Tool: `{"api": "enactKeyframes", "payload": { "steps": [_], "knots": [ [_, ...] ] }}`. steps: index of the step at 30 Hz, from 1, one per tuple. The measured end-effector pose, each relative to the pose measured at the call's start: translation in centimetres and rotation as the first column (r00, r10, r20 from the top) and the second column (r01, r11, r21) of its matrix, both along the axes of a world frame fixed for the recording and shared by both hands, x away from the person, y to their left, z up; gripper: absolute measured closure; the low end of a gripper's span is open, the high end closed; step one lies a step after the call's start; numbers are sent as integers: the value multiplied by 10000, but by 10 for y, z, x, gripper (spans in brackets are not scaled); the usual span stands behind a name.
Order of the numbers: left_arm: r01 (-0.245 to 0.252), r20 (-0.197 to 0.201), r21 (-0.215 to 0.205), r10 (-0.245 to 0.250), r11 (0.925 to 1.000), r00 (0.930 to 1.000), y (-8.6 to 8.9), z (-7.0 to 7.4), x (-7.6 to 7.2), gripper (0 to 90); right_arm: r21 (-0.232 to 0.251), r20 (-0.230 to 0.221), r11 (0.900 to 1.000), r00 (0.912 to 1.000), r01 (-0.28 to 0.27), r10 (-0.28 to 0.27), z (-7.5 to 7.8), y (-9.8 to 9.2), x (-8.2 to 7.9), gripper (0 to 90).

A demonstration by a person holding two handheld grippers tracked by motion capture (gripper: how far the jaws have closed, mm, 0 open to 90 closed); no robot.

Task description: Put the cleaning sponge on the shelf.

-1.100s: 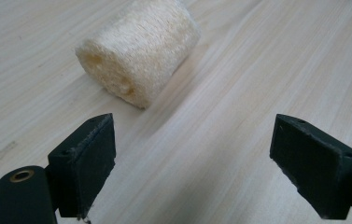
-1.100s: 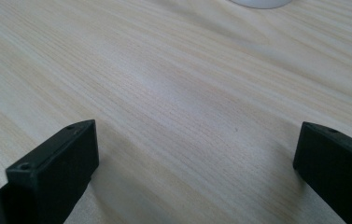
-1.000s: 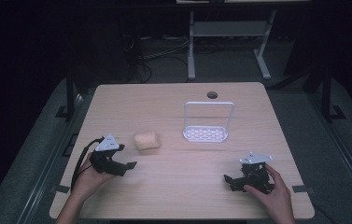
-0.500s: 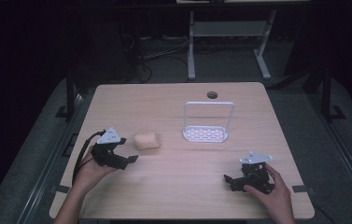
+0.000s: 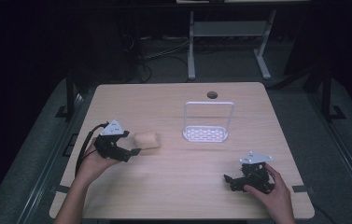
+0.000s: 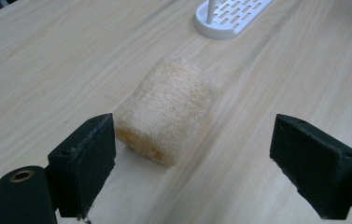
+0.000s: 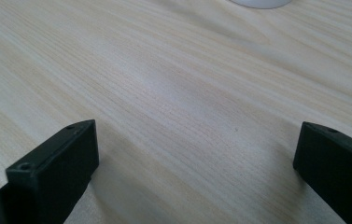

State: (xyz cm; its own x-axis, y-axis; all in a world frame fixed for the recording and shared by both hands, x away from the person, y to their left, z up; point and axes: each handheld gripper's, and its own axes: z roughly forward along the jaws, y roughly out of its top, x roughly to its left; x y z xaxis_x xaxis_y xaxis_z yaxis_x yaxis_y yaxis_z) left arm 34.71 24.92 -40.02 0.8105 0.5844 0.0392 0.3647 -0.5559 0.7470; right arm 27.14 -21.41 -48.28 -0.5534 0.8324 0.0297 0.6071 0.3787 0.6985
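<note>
While I watched from the high view, my left gripper (image 5: 134, 151) sat on the left part of the table (image 5: 164, 102) with its jaws spread wide and pointed at the loofah sponge (image 5: 146, 140), which lay on its side on the bare wood just beyond them. Through the left gripper view the loofah sponge (image 6: 166, 109) rested ahead of the opening and nearer one jaw, close to it, though I could not tell whether they touched; the other jaw stood well apart from it. Behind the sponge stood the white rack (image 5: 206, 121), its slotted base flat on the table and its wire hoop upright. My right gripper (image 5: 229, 179) rested near the front right edge, held in the right hand (image 5: 271, 196), jaws likewise wide apart with nothing between them but wood grain.
</note>
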Motion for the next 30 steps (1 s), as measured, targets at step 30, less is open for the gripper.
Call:
{"api": "enactKeyframes", "payload": {
  "steps": [30],
  "knots": [
    [502, -149, -342, -508, 9982, 9986, -6, -6, 48, 140, 5, 2, 10000, 10000, 1, -1, 0, 0, 0, 0]
  ]
}}
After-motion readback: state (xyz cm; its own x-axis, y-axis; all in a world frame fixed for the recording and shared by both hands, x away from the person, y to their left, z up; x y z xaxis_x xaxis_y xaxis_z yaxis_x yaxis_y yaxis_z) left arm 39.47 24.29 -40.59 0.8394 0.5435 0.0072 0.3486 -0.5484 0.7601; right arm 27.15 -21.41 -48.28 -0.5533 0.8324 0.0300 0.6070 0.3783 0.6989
